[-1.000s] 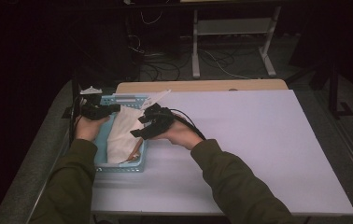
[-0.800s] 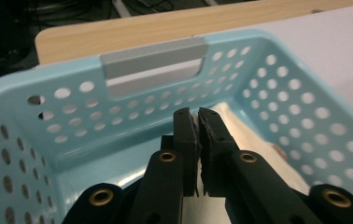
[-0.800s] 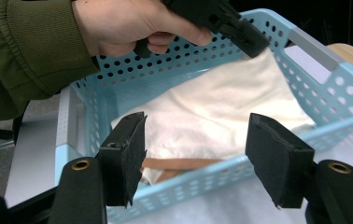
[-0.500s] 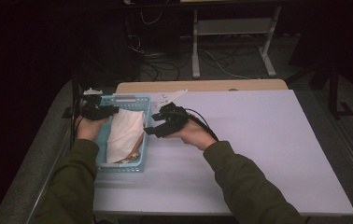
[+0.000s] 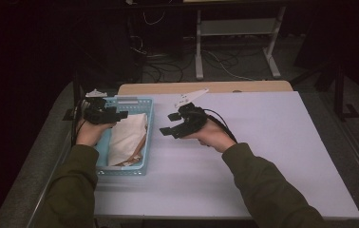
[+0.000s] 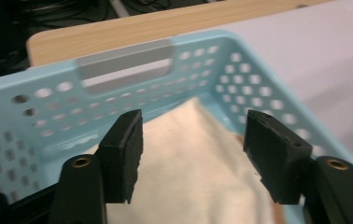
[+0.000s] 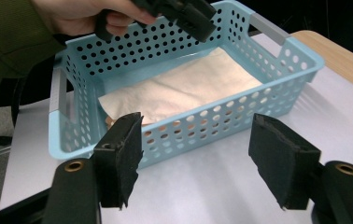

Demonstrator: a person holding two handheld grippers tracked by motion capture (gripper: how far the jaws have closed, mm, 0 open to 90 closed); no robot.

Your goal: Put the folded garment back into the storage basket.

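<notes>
With the cream cloth (image 5: 127,137) lying flat in the blue basket (image 5: 147,137), the left gripper (image 6: 193,156), jaws just opened and empty, hovered over it, while the right gripper (image 5: 170,131), also open and empty, stood off at the basket's three o'clock above the desk (image 5: 272,142), presumably clearing away.

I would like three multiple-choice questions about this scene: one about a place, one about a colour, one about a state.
1. Where does the cream cloth lie?
A. inside the basket
B. on the bare table
C. on the floor

2. What colour is the basket?
A. red
B. light blue
C. black

3. How do the jaws of the right gripper stand?
A. shut on the cloth
B. open with nothing between them
C. shut on the basket's rim

Answers:
1 A, the cloth rests within the basket's perforated walls in the right gripper view.
2 B, its walls and rim are light blue in every view.
3 B, the two jaws stand apart over the white table, beside the basket.
</notes>
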